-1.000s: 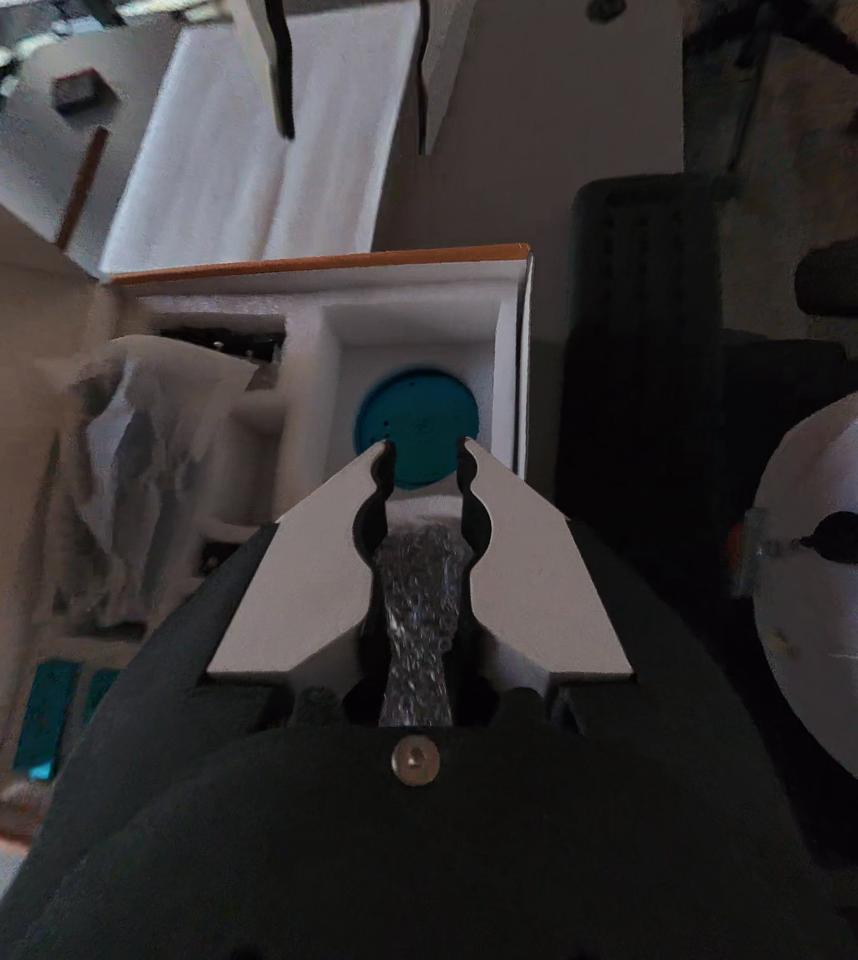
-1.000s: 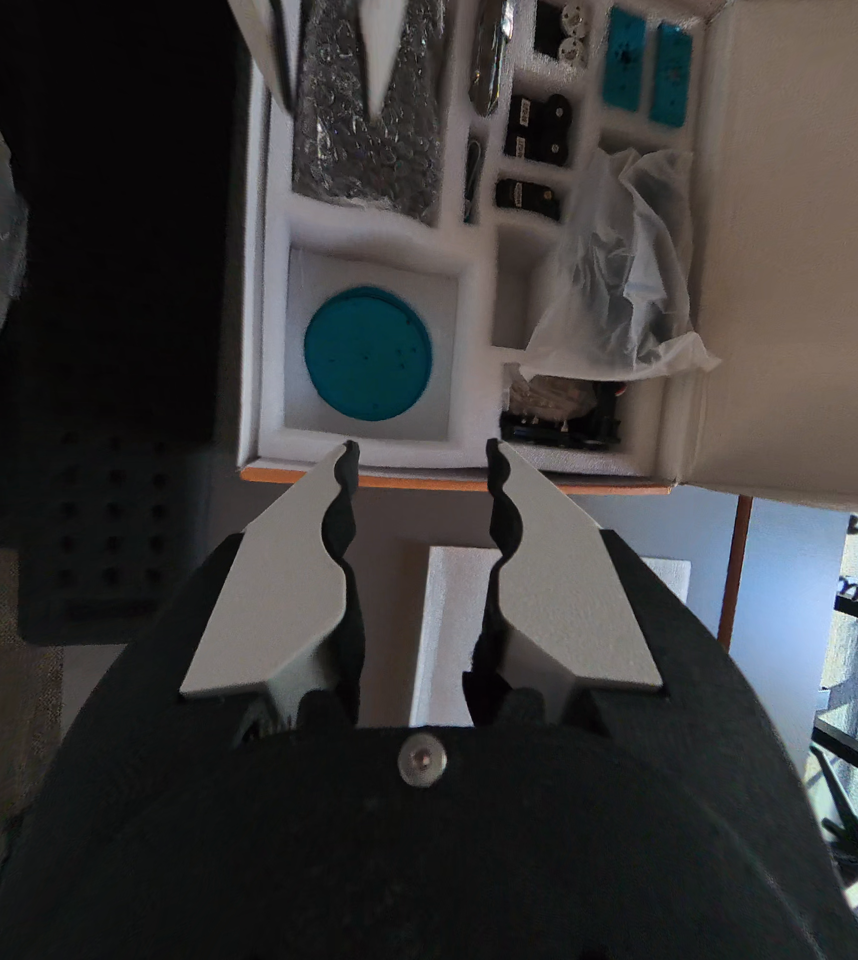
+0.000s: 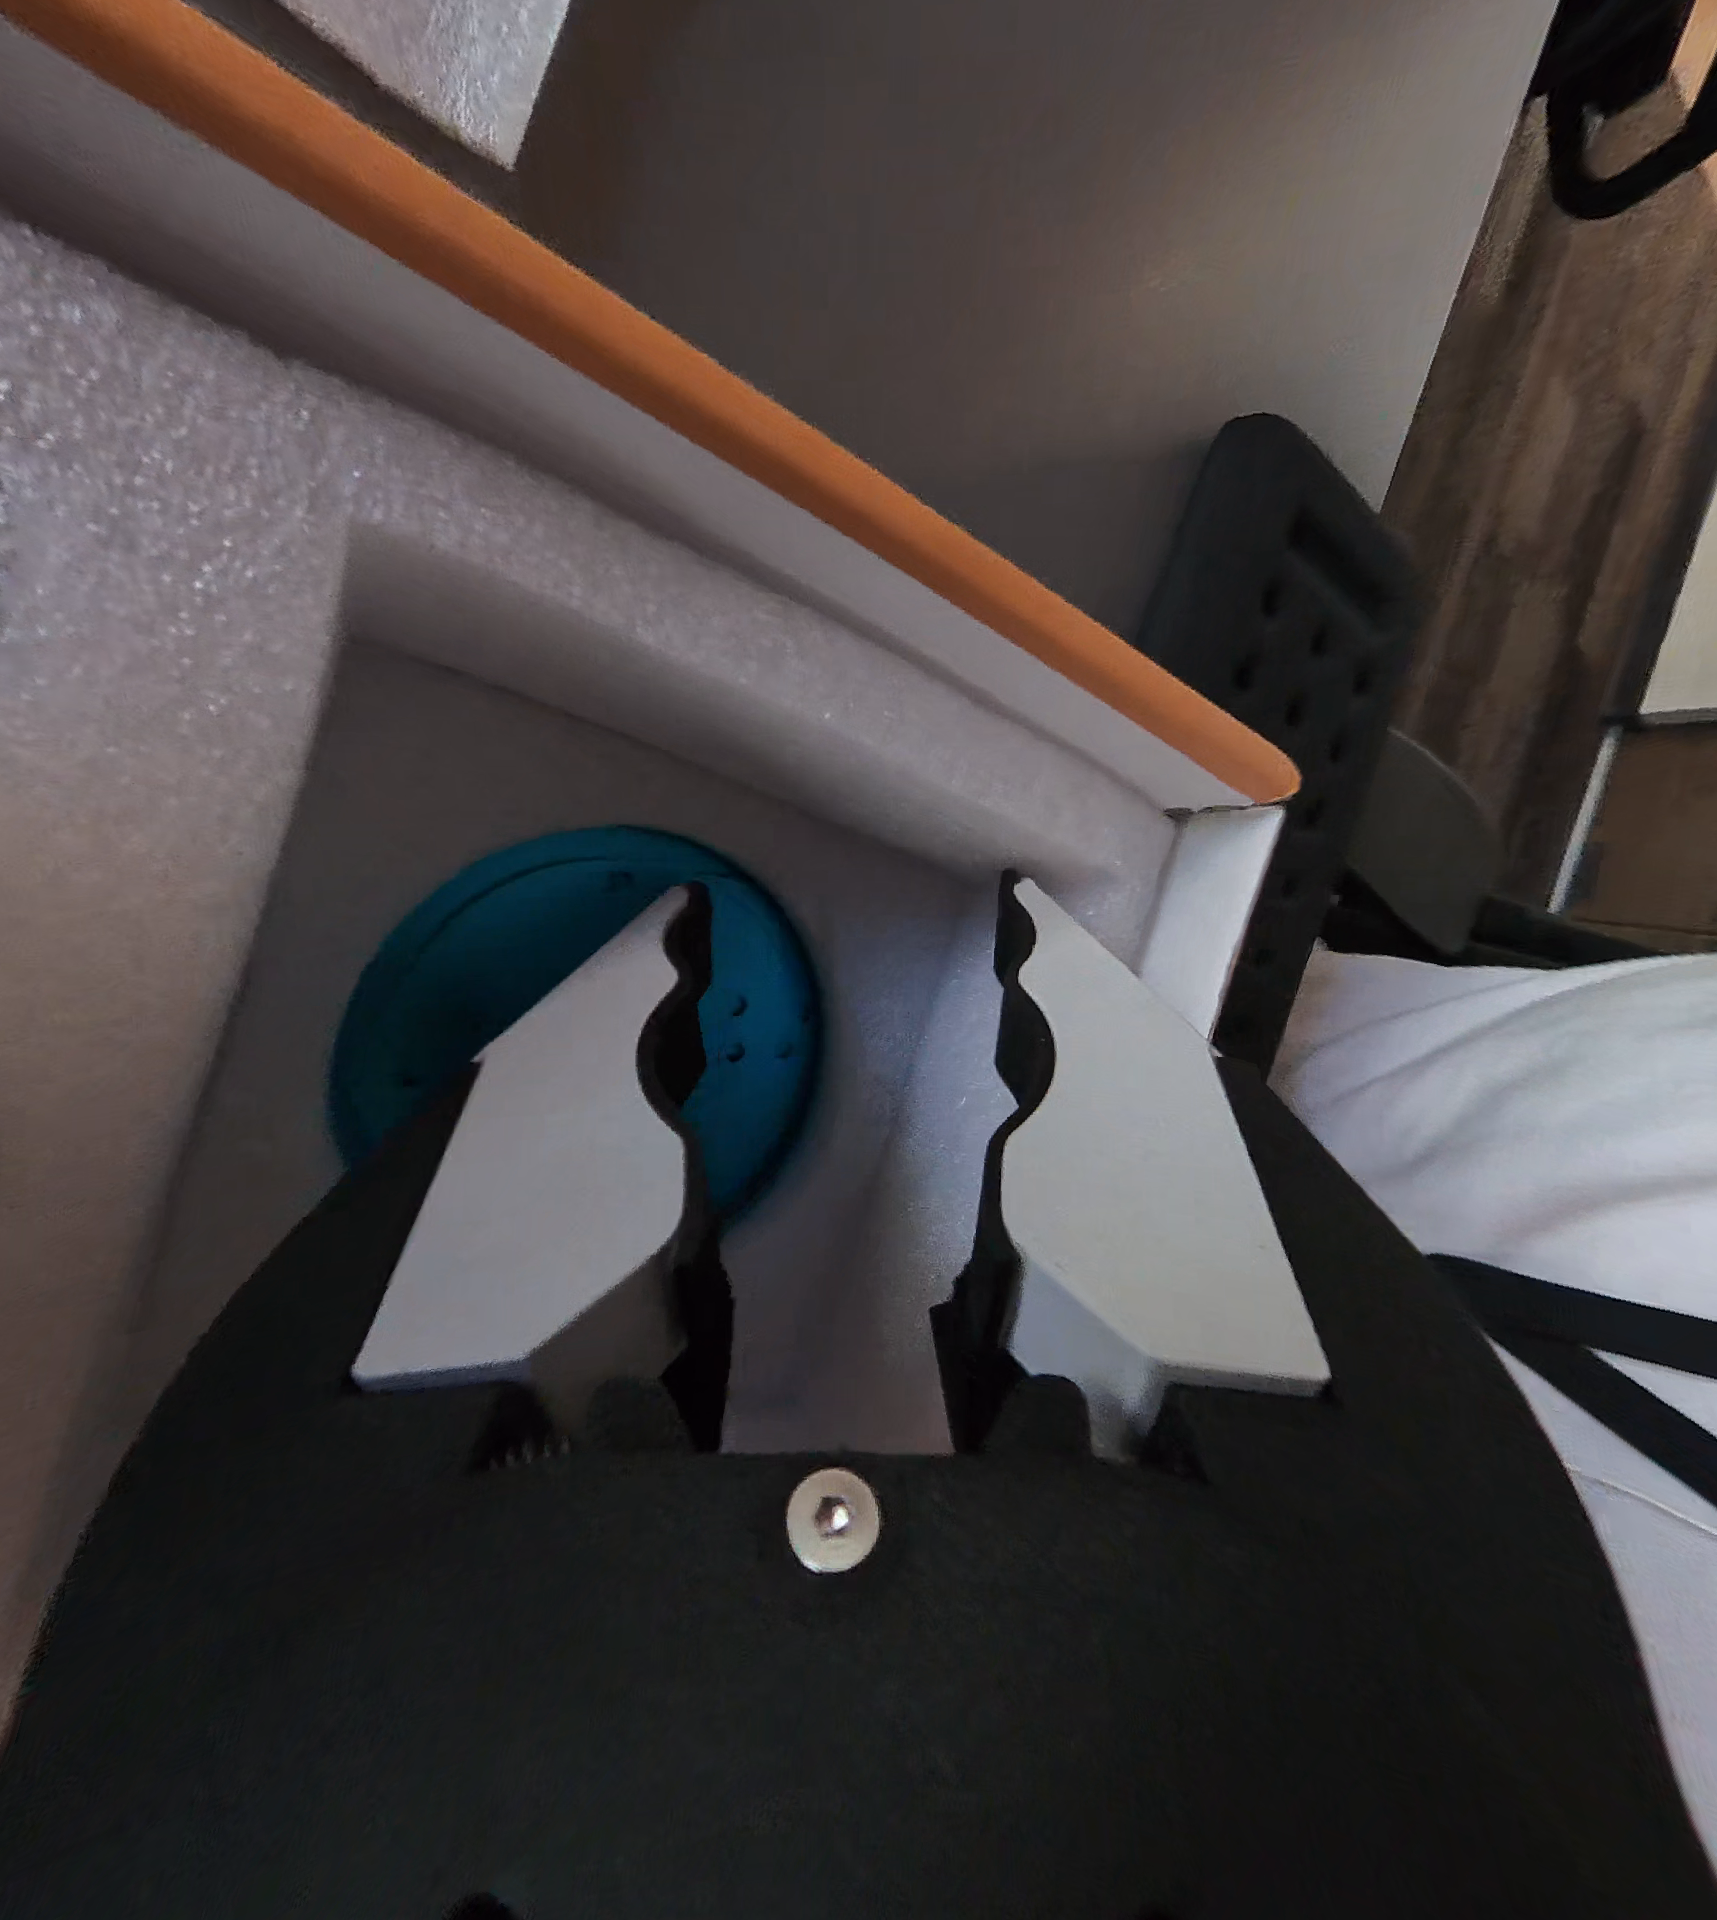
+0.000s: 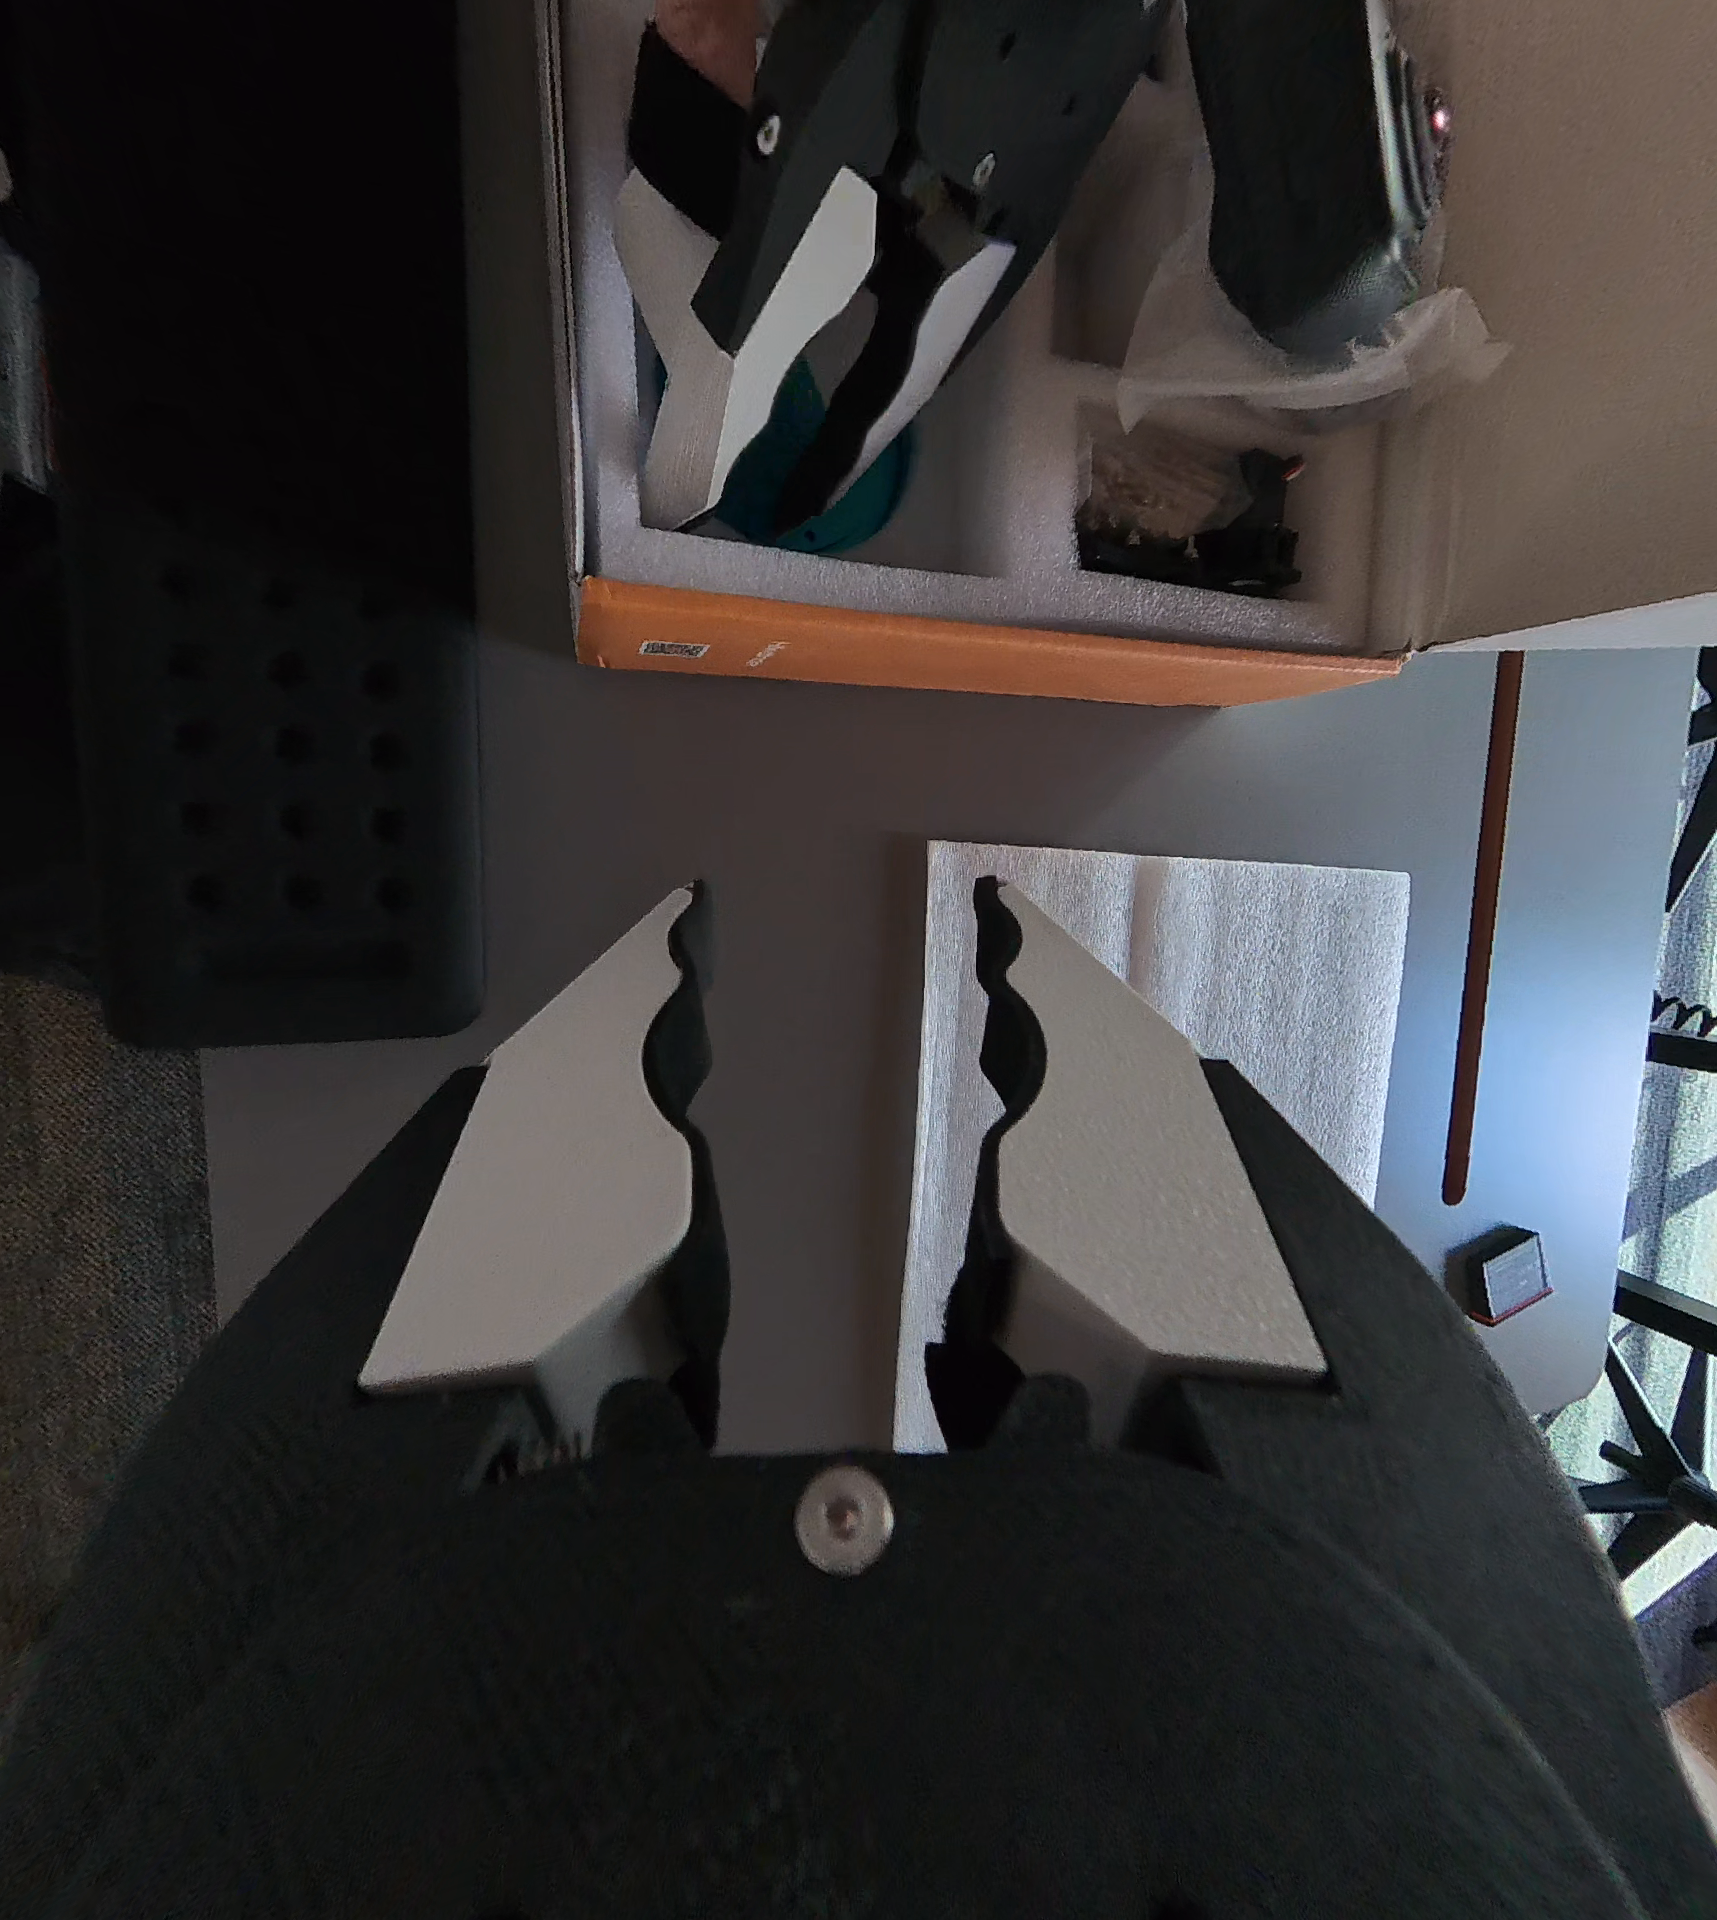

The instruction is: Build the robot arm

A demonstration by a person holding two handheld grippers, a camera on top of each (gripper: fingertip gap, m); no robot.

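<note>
Down inside the corner pocket of the white foam insert (image 3: 158,499), the left gripper (image 3: 849,894) is spread wide and empty, one finger over the blue disc (image 3: 480,966) lying flat at the pocket floor, the other near the foam wall by the orange-edged box (image 4: 937,644). Whether a finger touches the disc is unclear. Well short of the box, the right gripper (image 4: 838,894) hangs open above the grey worktop (image 4: 688,769), a loose foam sheet (image 4: 1249,987) just beside its far finger.
</note>
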